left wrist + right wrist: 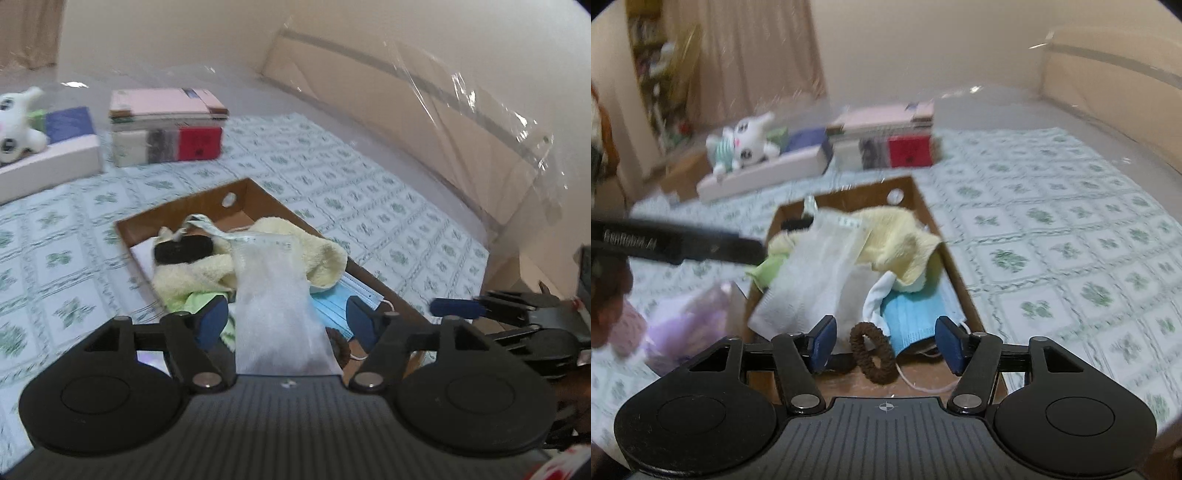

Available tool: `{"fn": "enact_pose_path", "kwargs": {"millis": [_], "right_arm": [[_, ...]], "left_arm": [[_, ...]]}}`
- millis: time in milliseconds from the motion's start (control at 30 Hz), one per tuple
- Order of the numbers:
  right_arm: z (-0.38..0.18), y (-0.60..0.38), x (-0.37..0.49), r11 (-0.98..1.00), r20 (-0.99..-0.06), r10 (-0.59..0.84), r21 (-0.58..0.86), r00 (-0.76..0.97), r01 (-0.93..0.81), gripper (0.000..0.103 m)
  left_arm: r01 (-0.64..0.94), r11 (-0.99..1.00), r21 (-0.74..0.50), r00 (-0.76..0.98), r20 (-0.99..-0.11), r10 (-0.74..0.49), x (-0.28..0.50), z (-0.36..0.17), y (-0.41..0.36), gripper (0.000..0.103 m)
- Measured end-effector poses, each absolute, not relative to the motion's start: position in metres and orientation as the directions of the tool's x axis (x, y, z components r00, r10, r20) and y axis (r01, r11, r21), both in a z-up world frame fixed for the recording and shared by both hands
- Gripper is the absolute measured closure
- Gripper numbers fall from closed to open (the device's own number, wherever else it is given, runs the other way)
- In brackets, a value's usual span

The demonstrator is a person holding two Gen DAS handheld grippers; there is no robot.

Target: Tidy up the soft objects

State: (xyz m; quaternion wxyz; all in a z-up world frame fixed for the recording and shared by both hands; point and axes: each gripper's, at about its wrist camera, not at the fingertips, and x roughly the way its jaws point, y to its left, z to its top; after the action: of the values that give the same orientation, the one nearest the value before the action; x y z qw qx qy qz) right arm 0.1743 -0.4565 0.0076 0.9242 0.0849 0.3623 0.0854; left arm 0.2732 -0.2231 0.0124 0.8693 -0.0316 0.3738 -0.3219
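— While I look along my left tool [288,321], its jaws stand wide; where's the mesh pouch [275,295]?
— Between them, untouched by either pad, draped over the cardboard box [255,192].
— And my right tool [886,341]?
— Wide too, empty; the brown hair tie [873,350] lies between its pads, blue mask [912,319] just ahead.

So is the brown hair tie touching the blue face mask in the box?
Touching. In the right wrist view the brown hair tie lies against the lower left edge of the blue face mask, with no gap visible between them.
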Motion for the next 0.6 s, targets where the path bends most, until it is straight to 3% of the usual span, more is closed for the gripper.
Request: {"fn": "enact_pose_path", "kwargs": {"millis": [167,400,600], "right_arm": [[0.026,-0.459,0.135,0.964,-0.625,0.206,0.262,0.753,-0.046,0.028],[0.038,-0.454,0.091,0.956,-0.595,0.167,0.293,0.786,0.020,0.020],[0.040,-0.442,0.059,0.958,-0.577,0.141,0.284,0.804,0.036,0.018]], "left_arm": [[0.463,0.850,-0.253,0.607,-0.609,-0.511,0.223,0.023,-0.206,0.022],[0.410,0.879,-0.242,0.709,-0.522,-0.474,0.149,0.032,-0.187,0.022],[0.388,0.912,-0.135,0.769,-0.497,-0.401,0.098,0.034,-0.181,0.022]]}}
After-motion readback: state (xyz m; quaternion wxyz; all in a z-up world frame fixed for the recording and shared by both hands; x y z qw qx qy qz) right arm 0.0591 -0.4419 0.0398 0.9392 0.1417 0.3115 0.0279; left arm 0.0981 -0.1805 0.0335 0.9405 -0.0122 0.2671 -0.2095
